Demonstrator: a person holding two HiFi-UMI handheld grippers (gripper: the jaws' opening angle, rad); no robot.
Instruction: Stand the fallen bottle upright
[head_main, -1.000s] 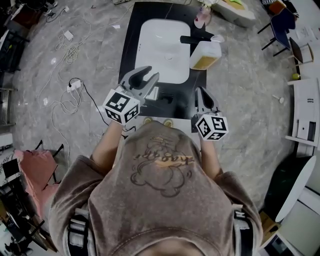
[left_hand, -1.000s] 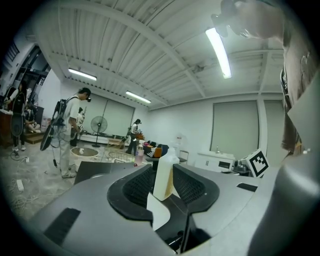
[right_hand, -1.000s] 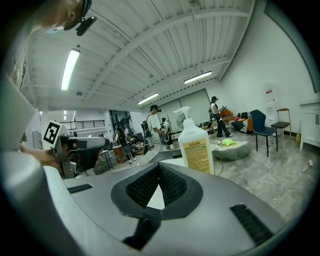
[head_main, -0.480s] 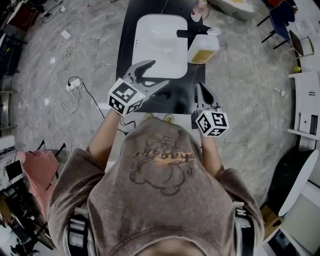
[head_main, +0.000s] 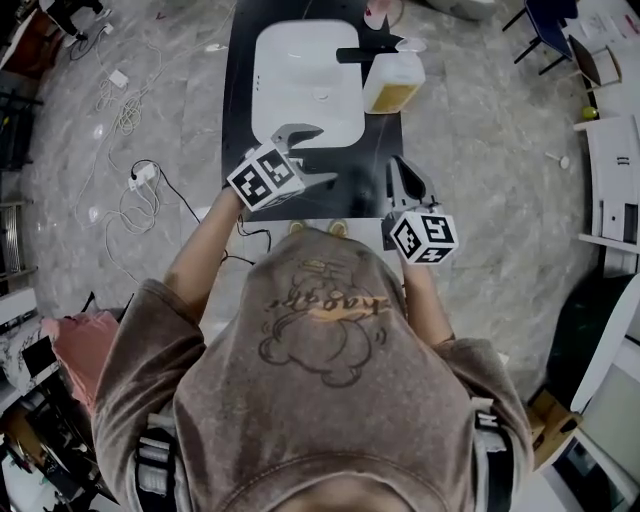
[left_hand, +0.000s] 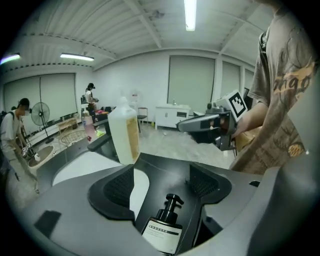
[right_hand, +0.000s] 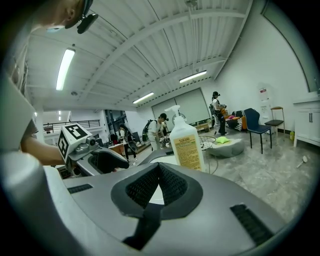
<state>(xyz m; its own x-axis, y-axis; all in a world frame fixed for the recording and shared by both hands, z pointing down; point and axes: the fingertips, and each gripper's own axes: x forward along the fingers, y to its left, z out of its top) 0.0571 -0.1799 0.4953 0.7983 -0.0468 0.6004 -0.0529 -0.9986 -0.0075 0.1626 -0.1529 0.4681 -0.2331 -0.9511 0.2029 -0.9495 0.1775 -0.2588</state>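
At a black surface (head_main: 386, 135) fitted with a white rectangular sink basin (head_main: 300, 60), a person in a brown printed T-shirt (head_main: 320, 340) works two hand-held grippers. The left gripper (head_main: 318, 155) angles down over the basin's near edge, its jaws wide apart, having just been opening. Its own view shows a small dark pump bottle with a white label (left_hand: 162, 232) lying on the surface between them, pump head pointing away from the camera, neither pad touching it. From the head view that bottle is hidden under the gripper. The right gripper (head_main: 401, 168) hangs just to the right over the near part of the surface, its jaws closed tip to tip with nothing held. A tall translucent bottle of yellow liquid (head_main: 392, 85) stands upright at the basin's far right corner, beside a black faucet (head_main: 365, 55), well apart from both grippers. White cables (head_main: 125, 105) trail across the grey marble floor (head_main: 480, 150) left of the surface. Other people (left_hand: 90, 100) stand in the room beyond.
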